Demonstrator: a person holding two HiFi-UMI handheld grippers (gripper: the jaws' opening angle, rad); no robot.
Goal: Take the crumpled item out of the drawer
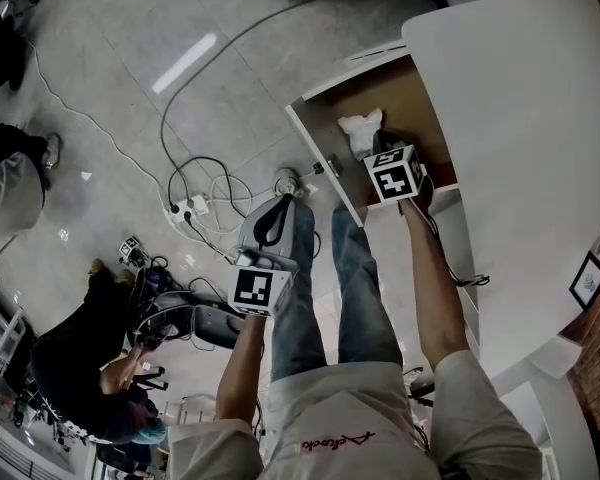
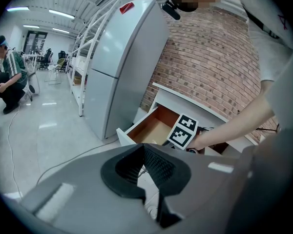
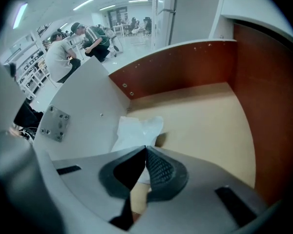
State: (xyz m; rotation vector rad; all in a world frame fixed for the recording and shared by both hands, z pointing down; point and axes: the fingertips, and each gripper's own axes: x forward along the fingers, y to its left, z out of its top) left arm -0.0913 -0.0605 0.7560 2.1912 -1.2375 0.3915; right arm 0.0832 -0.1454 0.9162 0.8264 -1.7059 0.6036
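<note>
Centre frame, right gripper (image 3: 146,149) pinches the crumpled item (image 3: 136,129) inside the open drawer (image 3: 185,77); lift-out not yet done; left gripper (image 2: 144,147) clenched, empty.

The right gripper (image 1: 378,158) reaches into the open drawer (image 1: 318,148) beside the white crumpled item (image 1: 361,131).

Crumpled white item (image 3: 136,129), on tan floor of open drawer (image 3: 185,77), against its white front, pinched by right hand-held gripper (image 3: 145,148)
</note>
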